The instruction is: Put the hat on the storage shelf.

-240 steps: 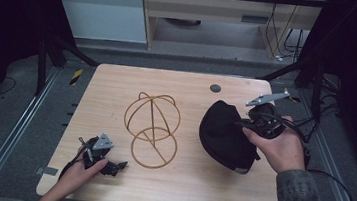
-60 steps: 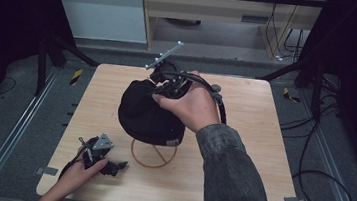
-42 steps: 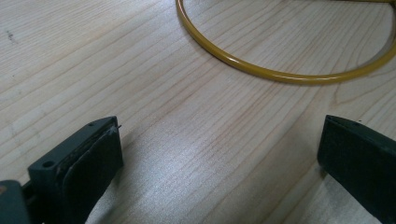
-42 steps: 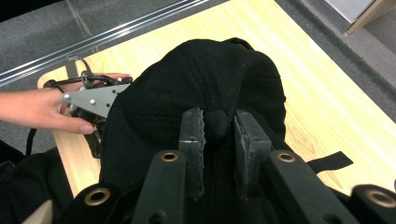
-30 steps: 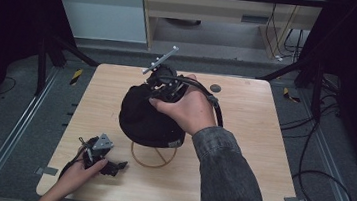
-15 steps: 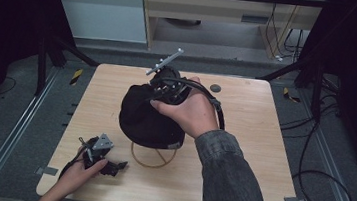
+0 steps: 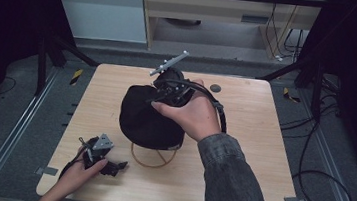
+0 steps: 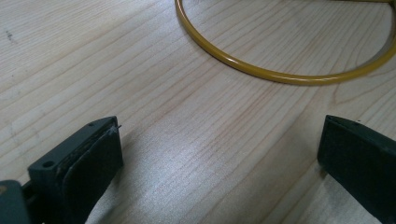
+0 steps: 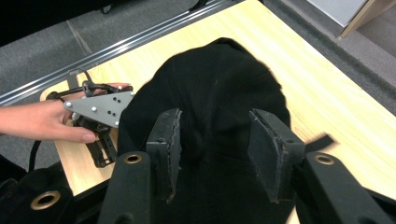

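Now right gripper (image 9: 212,144) half-open over black cap (image 7: 147,115); left gripper (image 8: 219,154) wide, empty

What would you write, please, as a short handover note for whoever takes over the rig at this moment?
Right gripper: jaws apart on either side of the black cap's crown, not clamped.
Left gripper: open, on the table at the near left corner, holding nothing.
Cap sits over the gold wire stand; its base ring shows beneath.
Done: cap is on the stand.
Left: draw the right gripper clear and check that the cap sits straight.
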{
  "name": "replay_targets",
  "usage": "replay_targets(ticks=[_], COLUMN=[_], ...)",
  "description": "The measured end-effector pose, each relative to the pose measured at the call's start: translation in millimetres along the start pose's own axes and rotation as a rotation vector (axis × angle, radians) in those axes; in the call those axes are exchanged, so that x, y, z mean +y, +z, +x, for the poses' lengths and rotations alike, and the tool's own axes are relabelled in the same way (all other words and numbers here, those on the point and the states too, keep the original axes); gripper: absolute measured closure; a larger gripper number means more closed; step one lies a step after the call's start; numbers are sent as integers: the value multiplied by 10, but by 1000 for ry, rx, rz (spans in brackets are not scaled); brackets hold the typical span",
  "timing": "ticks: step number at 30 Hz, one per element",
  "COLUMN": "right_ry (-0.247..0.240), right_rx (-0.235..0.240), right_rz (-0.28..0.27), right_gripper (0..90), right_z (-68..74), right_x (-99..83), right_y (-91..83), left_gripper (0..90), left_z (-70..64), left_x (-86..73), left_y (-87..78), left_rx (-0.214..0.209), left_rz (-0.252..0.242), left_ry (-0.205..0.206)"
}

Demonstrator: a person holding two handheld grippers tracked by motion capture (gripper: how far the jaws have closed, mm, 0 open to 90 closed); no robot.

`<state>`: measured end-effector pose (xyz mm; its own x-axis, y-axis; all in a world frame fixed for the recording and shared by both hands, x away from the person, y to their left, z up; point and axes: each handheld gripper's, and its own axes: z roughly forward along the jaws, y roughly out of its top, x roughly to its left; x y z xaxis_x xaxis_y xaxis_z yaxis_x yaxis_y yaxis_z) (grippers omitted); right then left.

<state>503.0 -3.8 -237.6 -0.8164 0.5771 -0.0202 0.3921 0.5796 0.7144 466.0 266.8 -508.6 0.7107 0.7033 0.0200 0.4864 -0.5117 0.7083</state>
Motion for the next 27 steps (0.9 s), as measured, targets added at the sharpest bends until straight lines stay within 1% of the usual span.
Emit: replay_targets(ticks=[9,16,20,27], right_ry=[25,41,57,67], right_rx=[-2,-14,-27,-58], right_rz=[-35,-58,-68,-87], right_gripper=[529,513,488,395], right_z=[-53,-91,-125,-160], right_x=[-51,-147,-205,-285], right_y=[-96,-205,-252,-336], left_gripper=[0,0,0,0], left_z=[1,1,1,0], left_x=[0,0,0,-1], left_y=[1,1,0,0], left_rx=[0,-1,-1,0], left_rz=[0,0,0,-1], left_ry=[1,1,1,1])
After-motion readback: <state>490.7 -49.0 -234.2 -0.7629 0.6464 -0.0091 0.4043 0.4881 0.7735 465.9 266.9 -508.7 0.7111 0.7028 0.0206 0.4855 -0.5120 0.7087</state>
